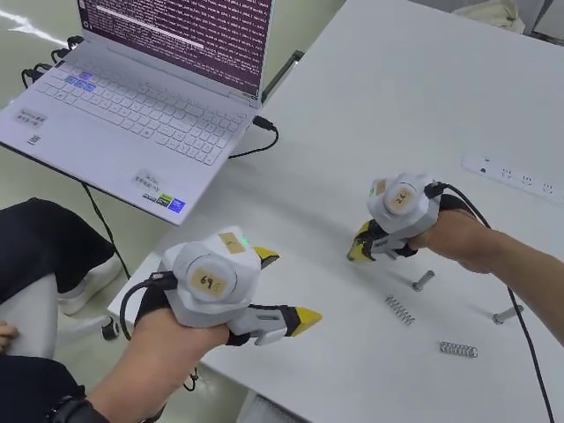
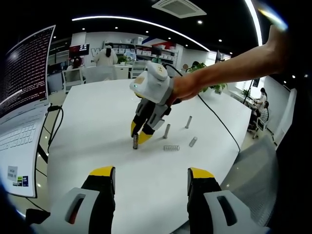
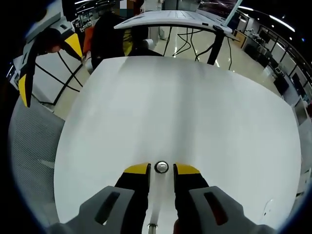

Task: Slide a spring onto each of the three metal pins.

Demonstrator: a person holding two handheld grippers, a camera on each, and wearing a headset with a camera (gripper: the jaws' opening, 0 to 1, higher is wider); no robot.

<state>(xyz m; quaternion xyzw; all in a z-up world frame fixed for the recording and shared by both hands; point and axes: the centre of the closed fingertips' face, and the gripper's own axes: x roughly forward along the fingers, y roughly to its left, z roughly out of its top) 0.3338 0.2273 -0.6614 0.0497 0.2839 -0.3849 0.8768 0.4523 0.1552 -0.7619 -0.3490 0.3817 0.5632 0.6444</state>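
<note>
My right gripper [image 3: 161, 169] is shut on an upright metal pin [image 3: 161, 167], seen end-on between its yellow tips. In the left gripper view that pin [image 2: 135, 142] stands on the white table under the right gripper [image 2: 138, 134] and looks ribbed, as if a spring sits on it. Two more pins [image 1: 423, 280] [image 1: 508, 313] are on the table to the right of the right gripper [image 1: 359, 251]. Two loose springs [image 1: 399, 309] [image 1: 458, 350] lie nearby. My left gripper [image 1: 286, 288] hovers open and holds nothing, near the table's front edge.
An open laptop [image 1: 150, 106] sits at the back left with a black cable [image 1: 260, 141] plugged into it. A white power strip [image 1: 515, 176] lies at the right. The table's near edge [image 1: 176, 304] runs just under my left hand.
</note>
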